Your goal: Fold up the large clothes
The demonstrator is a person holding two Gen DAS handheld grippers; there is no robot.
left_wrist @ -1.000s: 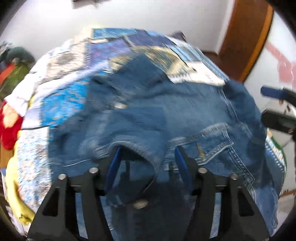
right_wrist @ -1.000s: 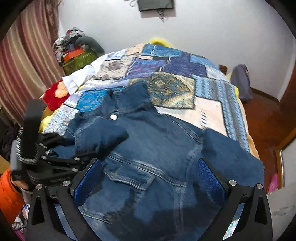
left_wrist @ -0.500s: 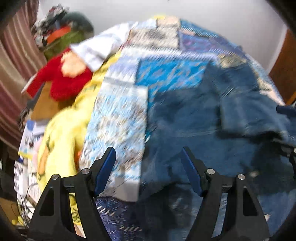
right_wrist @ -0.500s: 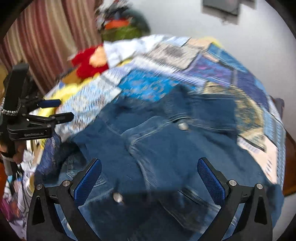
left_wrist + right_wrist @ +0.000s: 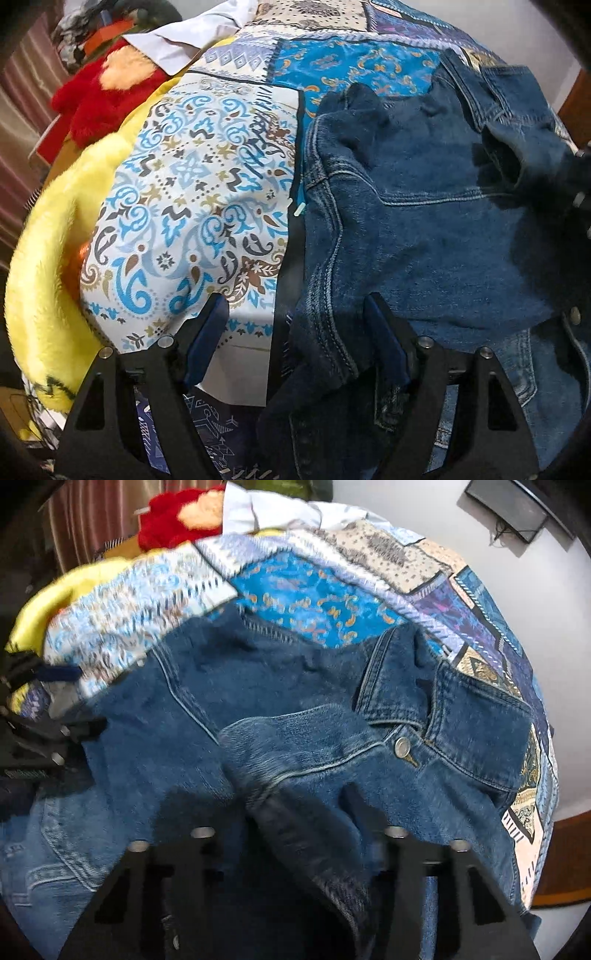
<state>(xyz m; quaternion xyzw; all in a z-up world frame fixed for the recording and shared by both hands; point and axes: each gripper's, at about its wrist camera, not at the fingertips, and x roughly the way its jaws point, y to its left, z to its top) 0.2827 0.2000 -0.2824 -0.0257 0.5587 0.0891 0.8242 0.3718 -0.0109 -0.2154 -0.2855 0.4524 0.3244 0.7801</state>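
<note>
The right gripper is mostly blurred and sunk in shadow in its own view, so whether its pads actually press the cloth cannot be made out; its jaws have just been closing, and a raised fold of the denim jacket stands between them. The lower rim of both views is cut off by the black gripper frames. The jacket lies spread on the patchwork bedspread, collar and a metal button toward the right of the right wrist view, its bottom part running out of frame. The left gripper stands wide, its jaws having just been opening, with the jacket's stitched side edge lying loose between the blue pads, not pinched. Left of that edge the bedspread is bare up to a yellow plush blanket at the bed's side; a red plush toy and a white garment lie farther off
</note>
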